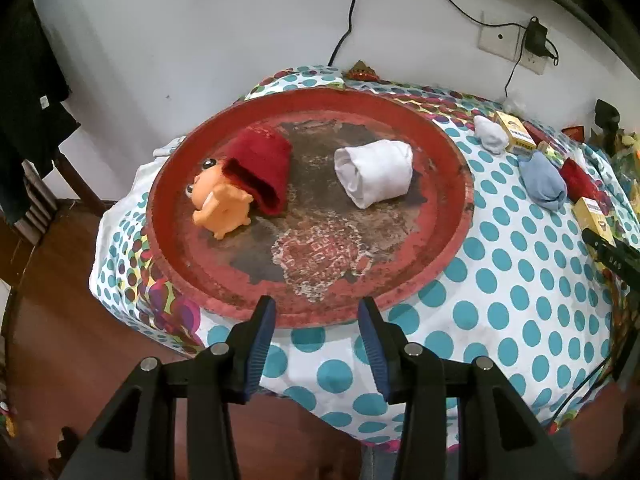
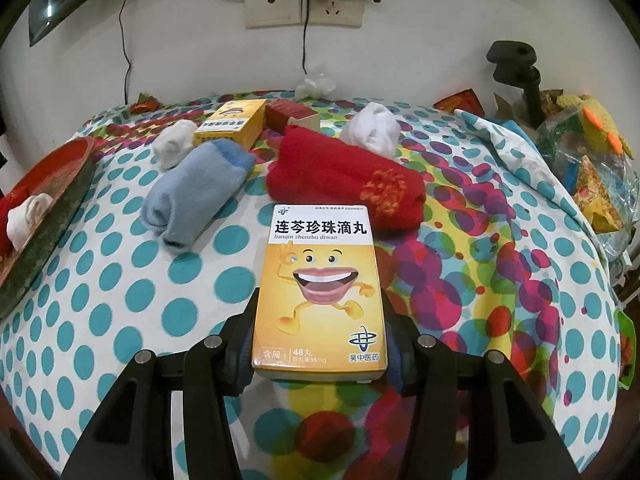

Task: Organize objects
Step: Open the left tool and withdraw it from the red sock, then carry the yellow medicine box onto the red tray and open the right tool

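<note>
A round red tray (image 1: 448,148) lies on the dotted tablecloth and holds an orange toy (image 1: 218,204), a rolled red sock (image 1: 262,168) and a rolled white sock (image 1: 376,172). My left gripper (image 1: 316,320) is open and empty at the tray's near rim. My right gripper (image 2: 320,320) is shut on a yellow medicine box (image 2: 320,292), held above the cloth. Beyond it lie a blue sock (image 2: 196,196), a red sock (image 2: 344,176), two white socks (image 2: 174,148) (image 2: 374,128) and a second yellow box (image 2: 234,122).
A small red box (image 2: 292,116) sits at the back. A wall socket with a charger (image 2: 316,4) is behind the table. Bags and a knitted toy (image 2: 592,128) crowd the right edge. The tray's edge (image 2: 52,208) shows at the left of the right wrist view.
</note>
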The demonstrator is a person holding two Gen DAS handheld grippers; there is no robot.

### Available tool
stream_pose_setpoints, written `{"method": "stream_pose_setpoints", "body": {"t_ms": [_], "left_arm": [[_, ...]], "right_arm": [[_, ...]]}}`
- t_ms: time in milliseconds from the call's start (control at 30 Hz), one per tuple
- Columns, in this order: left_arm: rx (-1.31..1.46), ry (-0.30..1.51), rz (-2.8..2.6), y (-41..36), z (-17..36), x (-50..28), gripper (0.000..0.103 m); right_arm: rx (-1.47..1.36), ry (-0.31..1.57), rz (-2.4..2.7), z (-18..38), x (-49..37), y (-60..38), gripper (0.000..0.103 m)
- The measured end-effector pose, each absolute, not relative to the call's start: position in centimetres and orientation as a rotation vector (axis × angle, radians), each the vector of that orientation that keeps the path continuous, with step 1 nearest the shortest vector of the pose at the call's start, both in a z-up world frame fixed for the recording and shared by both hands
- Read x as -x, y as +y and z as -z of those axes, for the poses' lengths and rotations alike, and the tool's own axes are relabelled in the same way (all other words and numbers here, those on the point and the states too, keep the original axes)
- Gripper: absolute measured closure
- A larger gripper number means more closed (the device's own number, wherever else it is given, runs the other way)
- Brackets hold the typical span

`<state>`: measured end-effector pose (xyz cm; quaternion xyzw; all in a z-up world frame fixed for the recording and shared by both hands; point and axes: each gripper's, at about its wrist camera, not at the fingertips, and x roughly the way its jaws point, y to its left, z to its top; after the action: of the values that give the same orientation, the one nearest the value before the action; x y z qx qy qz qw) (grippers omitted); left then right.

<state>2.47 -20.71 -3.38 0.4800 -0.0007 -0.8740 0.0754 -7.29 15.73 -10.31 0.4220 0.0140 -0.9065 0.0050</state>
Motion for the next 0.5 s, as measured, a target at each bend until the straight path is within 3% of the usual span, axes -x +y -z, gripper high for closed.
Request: {"method": "stream_pose_setpoints", "body": {"t_ms": [133,500], "left_arm": [[-1.408,-0.032,2.603,-21.2,3.3,-2.7,0.059],[-1.437,0.115,2.586,-23.5,3.3,-2.9,0.059]], "right_arm": [[-1.303,0.072,2.816,9.6,6.6,13.9,0.055],[-1.165,0.143,2.671,6.3,5.2,5.7,0.055]]}}
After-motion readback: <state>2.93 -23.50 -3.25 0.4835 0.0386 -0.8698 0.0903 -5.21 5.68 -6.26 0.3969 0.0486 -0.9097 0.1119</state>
